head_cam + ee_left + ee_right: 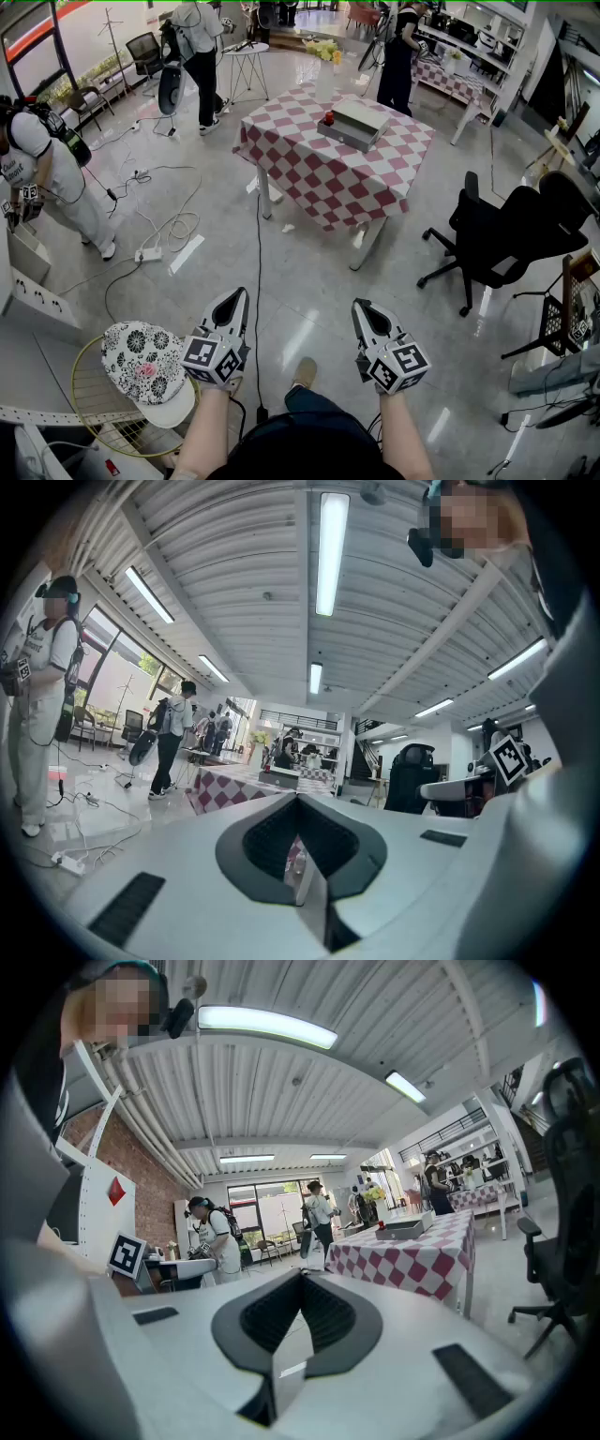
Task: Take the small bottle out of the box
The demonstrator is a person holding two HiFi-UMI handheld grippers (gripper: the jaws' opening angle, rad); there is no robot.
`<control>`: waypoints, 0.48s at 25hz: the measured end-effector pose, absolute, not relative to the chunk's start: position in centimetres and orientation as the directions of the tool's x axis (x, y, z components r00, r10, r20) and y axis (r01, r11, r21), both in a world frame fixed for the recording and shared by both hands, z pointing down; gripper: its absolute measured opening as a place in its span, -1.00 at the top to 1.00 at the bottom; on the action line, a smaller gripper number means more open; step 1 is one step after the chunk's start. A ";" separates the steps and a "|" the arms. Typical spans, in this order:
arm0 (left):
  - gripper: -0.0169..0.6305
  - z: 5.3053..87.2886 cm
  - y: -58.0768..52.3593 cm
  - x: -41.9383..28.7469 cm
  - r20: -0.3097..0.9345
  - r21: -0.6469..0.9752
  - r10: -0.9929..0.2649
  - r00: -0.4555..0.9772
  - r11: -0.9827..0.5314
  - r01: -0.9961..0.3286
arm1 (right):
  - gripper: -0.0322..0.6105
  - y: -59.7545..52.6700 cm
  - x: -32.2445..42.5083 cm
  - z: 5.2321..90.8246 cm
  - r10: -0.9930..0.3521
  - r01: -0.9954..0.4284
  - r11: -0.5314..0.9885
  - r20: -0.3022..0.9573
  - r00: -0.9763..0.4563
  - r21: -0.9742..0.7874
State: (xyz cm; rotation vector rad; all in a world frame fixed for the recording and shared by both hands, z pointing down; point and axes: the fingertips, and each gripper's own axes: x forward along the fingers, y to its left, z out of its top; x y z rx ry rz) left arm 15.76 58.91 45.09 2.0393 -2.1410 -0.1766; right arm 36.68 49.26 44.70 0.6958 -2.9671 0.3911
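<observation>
white floral cap (145, 361) low left. left gripper (232, 302) clenched, empty. black floor cable (258, 253) runs twd red-white checked table (319, 178), well ahead. flat grey box (361, 122) on it, small red-topped bottle (329, 117) at its left end. right gripper (367, 314) clenched, empty. black office chair (506, 239) far right.

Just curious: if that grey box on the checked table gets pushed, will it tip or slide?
The grey box looks low and wide, so it probably would not tip. It rests on a checked cloth, which might bunch under a push. Its straight edges suggest stiffness.
</observation>
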 end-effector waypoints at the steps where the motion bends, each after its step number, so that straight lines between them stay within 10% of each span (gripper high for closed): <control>1: 0.94 44.8 58.1 15.2 0.044 0.203 -0.998 -0.044 0.052 -0.978 | 0.89 48.4 36.1 44.6 -0.427 -0.443 0.866 0.120 -0.896 -0.230; 12: 0.94 44.1 50.2 11.1 0.026 0.172 -0.999 -0.042 0.046 -0.984 | 0.89 40.6 32.0 44.5 -0.427 -0.439 0.869 0.102 -0.899 -0.230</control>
